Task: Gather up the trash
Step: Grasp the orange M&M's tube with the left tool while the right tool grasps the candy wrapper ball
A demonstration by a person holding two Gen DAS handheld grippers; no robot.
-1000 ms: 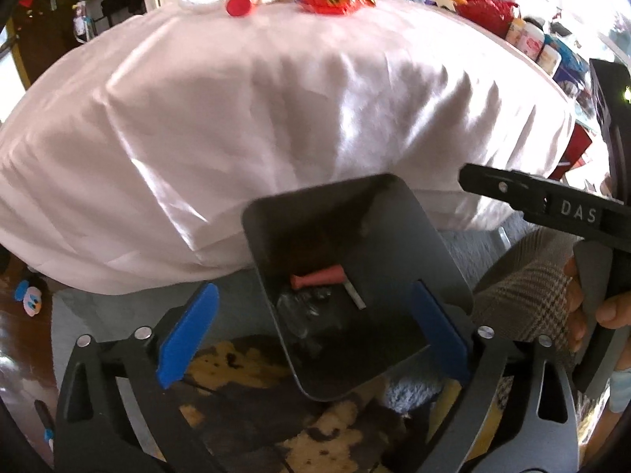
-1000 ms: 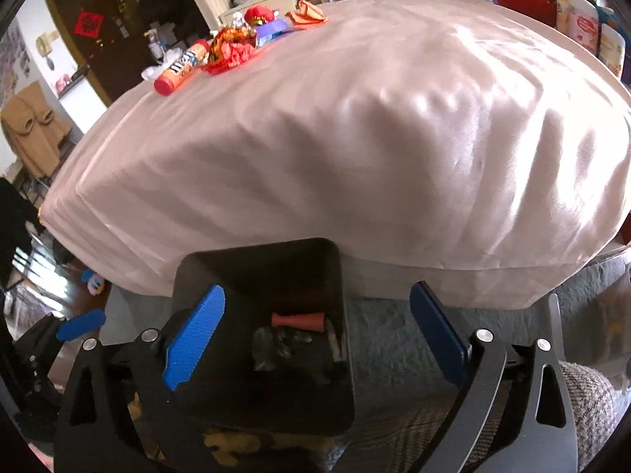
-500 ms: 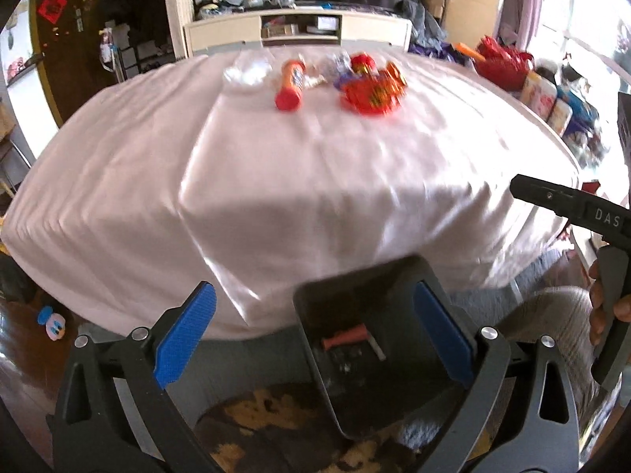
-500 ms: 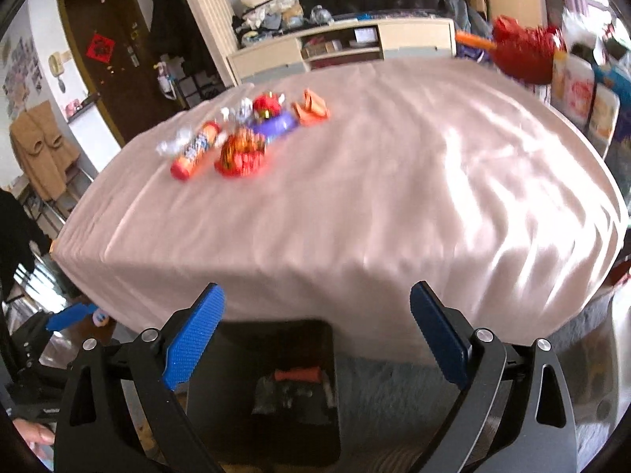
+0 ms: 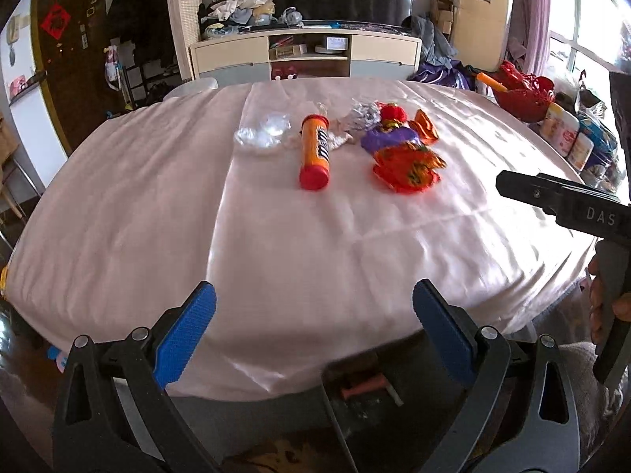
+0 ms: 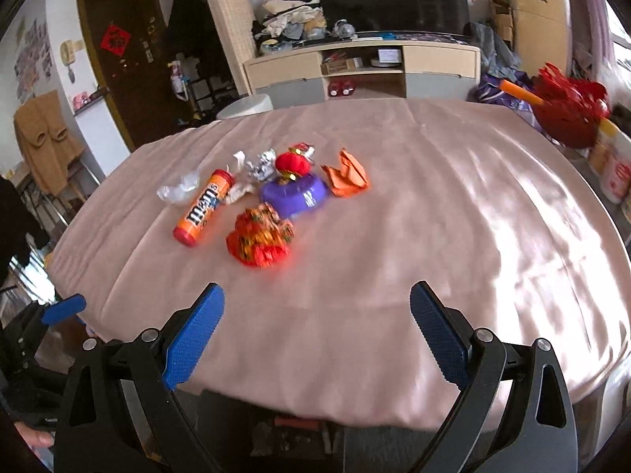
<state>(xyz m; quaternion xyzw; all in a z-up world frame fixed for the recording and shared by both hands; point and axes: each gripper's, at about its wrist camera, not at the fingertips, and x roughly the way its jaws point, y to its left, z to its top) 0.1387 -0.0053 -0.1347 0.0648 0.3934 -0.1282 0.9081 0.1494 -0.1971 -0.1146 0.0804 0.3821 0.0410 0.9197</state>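
Both tools, left [image 5: 313, 317] and right [image 6: 316, 317], were spread wide and empty. A crumpled red-orange foil wrapper [image 6: 260, 236] lay nearest on the pink-clothed desk [image 6: 434, 236]. Reaching it first and pinching its bunched middle seemed wisest.

both wrist views face table [image 5: 276, 244] | share trash pile [image 6: 260, 236]

Orange tube [image 6: 202, 207] reads "m&m's" — tongs [image 5: 568, 207] (right) read "DAS".

Glossy satin tablecloth [image 5: 276, 236], crinkled foil wrapper [image 5: 361, 116]
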